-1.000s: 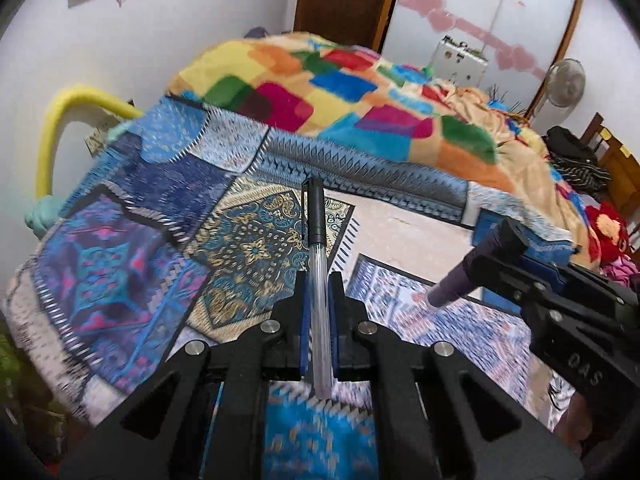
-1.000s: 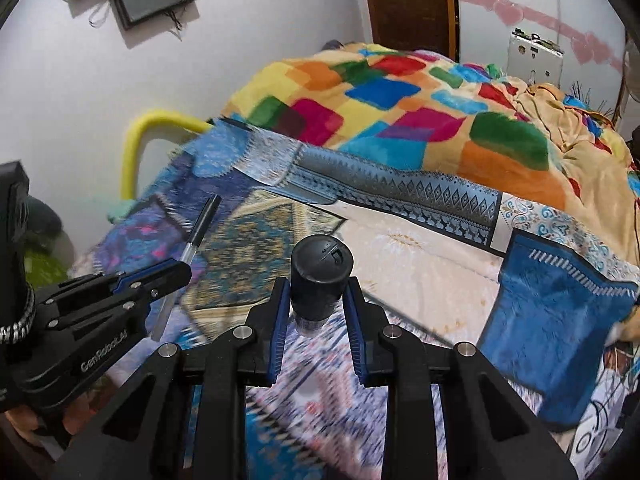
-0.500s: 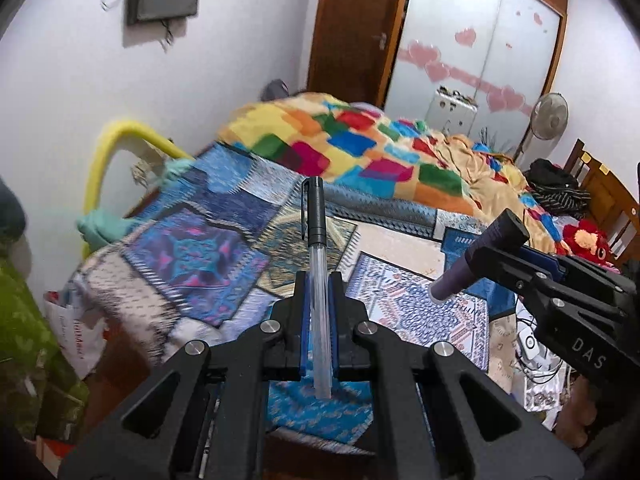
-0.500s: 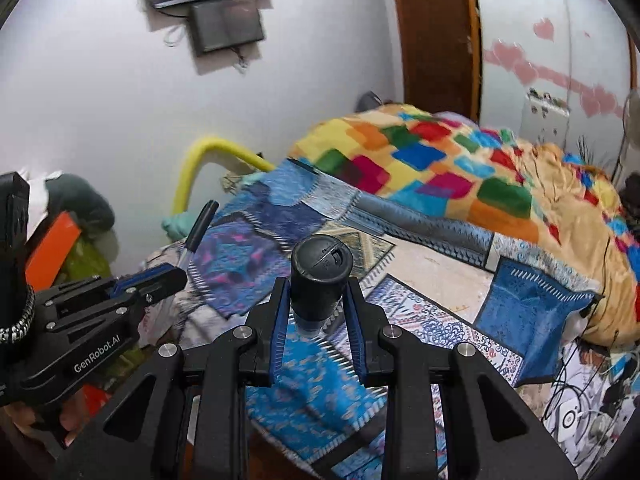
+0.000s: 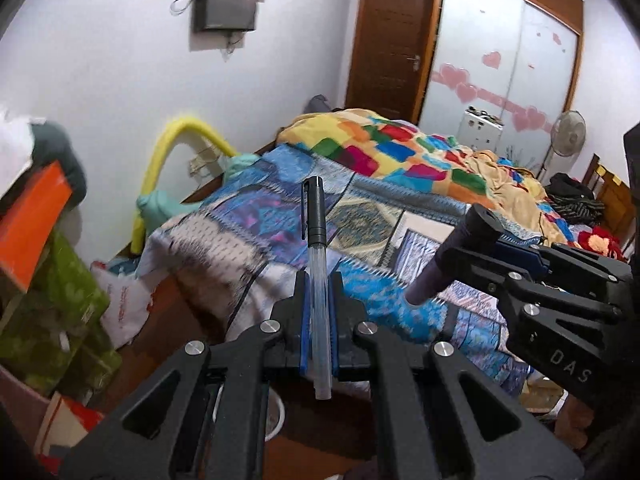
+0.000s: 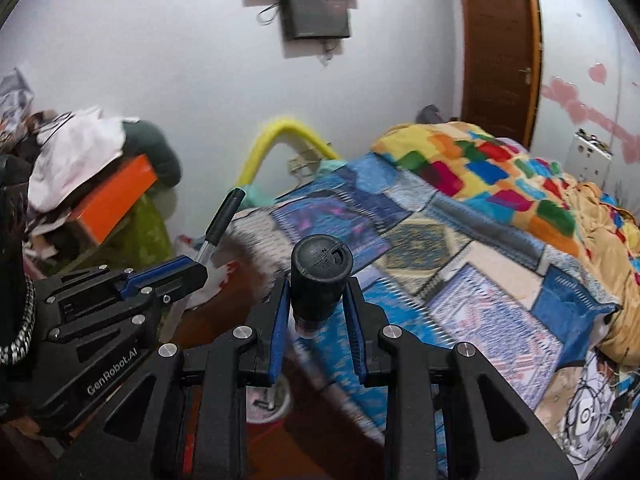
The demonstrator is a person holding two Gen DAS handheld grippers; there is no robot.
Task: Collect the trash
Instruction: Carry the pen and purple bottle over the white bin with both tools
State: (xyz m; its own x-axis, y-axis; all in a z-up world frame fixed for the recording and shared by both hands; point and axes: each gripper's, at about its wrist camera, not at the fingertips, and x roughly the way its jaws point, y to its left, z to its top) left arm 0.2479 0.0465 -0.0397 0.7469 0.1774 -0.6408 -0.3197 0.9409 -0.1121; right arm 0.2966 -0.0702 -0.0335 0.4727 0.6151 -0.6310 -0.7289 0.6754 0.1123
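My left gripper (image 5: 319, 280) is shut on a clear pen with a black cap (image 5: 316, 216), which stands up between the blue pads. In the right wrist view the same pen (image 6: 222, 220) sticks out of the left gripper (image 6: 192, 270) at the left. My right gripper (image 6: 318, 286) is shut on a dark cylindrical tube with a black cap (image 6: 320, 276); in the left wrist view that tube (image 5: 456, 252) and the right gripper (image 5: 516, 256) show at the right. Both grippers hang beyond the foot of the bed (image 5: 360, 216), over the floor.
A small white bowl-like container (image 6: 272, 400) sits on the reddish floor under the grippers. A cluttered pile with an orange box (image 6: 112, 200) and green fabric stands at the left. The bed carries patterned blankets and a colourful quilt (image 6: 480, 168). A standing fan (image 5: 568, 136) is far right.
Both grippers have pulled back and up from the bed, still holding the pen and the tube. The bed has shrunk in view; the floor, the pile and the wall screens have come in.
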